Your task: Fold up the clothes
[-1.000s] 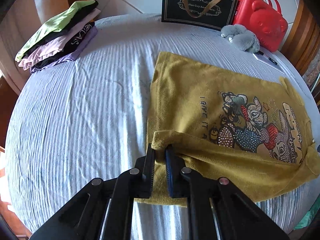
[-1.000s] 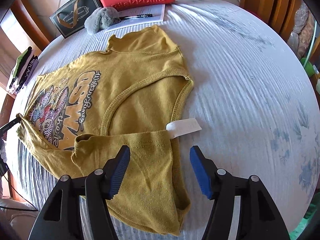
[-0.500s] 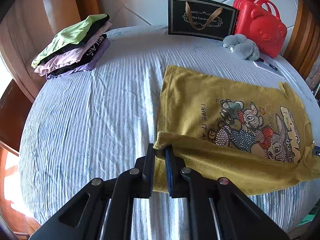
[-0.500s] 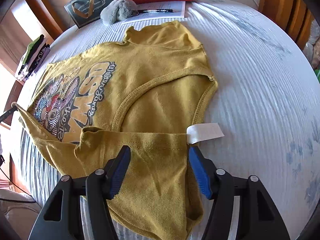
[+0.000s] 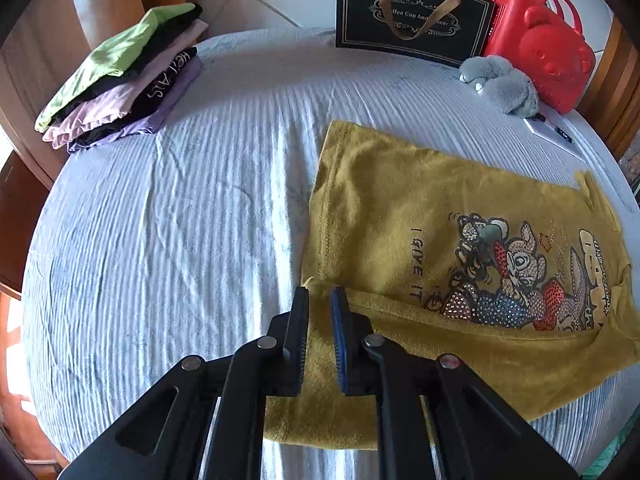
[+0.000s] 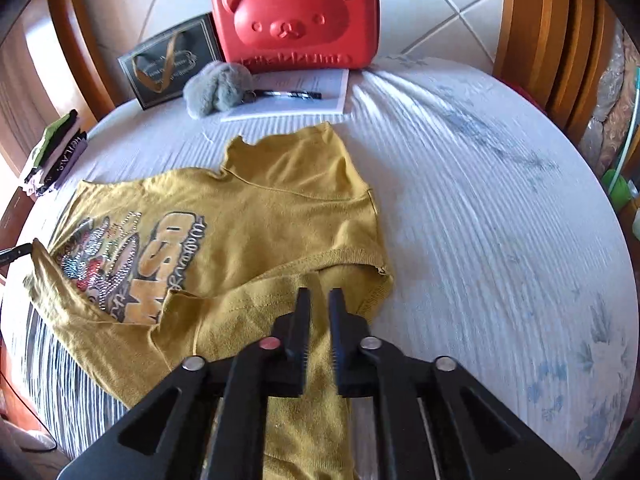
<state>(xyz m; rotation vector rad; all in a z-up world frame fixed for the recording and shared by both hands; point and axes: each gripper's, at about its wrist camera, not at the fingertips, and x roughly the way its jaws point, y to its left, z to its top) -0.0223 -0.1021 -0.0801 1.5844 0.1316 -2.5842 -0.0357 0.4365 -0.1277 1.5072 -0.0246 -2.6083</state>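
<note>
Right wrist: your right hand-held gripper (image 6: pixel 319 294) just clamped the mustard T-shirt (image 6: pixel 256 216) shoulder; left hand-held gripper (image 5: pixel 319 294) pinches the hem — fold-over ready.

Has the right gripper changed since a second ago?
Yes. The right gripper has shut its jaws on the mustard-yellow T-shirt and moved forward, toward the red bear-faced case.

A shirt (image 5: pixel 400 200) lies spread on the counter (image 5: pixel 180 240), centre-right in the left wrist view, its near edge folded over. A stack of folded clothes (image 5: pixel 120 80) sits at upper left. Along the far edge stand a gift bag (image 5: pixel 412 12) and, to its right, a bear-shaped case (image 5: pixel 536 44), with a plush toy (image 5: pixel 500 84) before them and a pen (image 6: pixel 288 95) on paper (image 6: pixel 296 100).
</note>
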